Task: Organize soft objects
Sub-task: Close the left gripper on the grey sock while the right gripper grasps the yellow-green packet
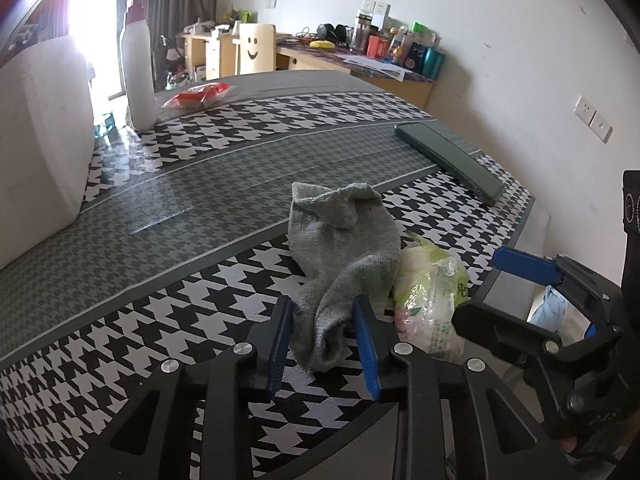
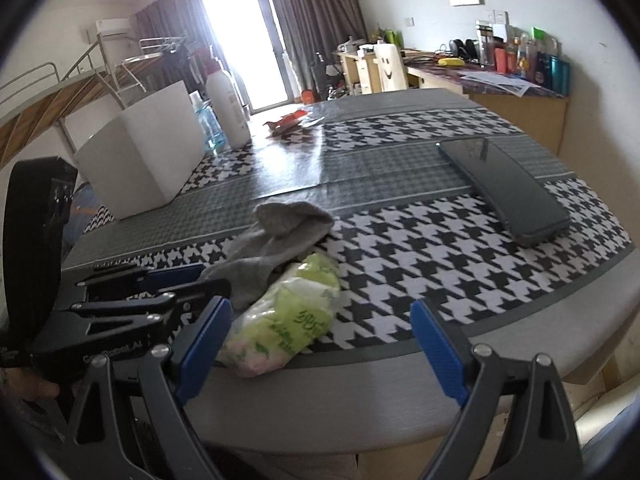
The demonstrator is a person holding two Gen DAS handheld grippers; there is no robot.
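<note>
Table: 1, houndstooth black/white cover w/ grey bands.

Soft items, 2:
- Grey sock, qty 1. Crumpled, lies on near part of table, cuff end toward far side. Near end sits between the left gripper pads; both blue pads touch the fabric at its sides, so narrow-set, closed on sock.
- Soft pack in clear/green printed plastic, qty 1. Just beside sock on its right, touching it; sock partly overlaps pack's far end. Lies at near table edge.

Grippers, 2:
- Left: black frame, 2 blue pads, holds sock as above. In right wrist view it shows from the side at lower left, tips at sock.
- Right gripper: 2 blue fingers spread wide, nothing between them but table edge; left finger just beside the pack, contact can't tell.

Other items on table:
- Dark green flat case, qty 1, right side, well apart from sock.
- White box, qty 1, left side.
- White spray bottle, red top, qty 1, upright, far left.
- Clear blue bottle, qty 1, between box and spray bottle.
- Red packet, qty 1, far end.
</note>
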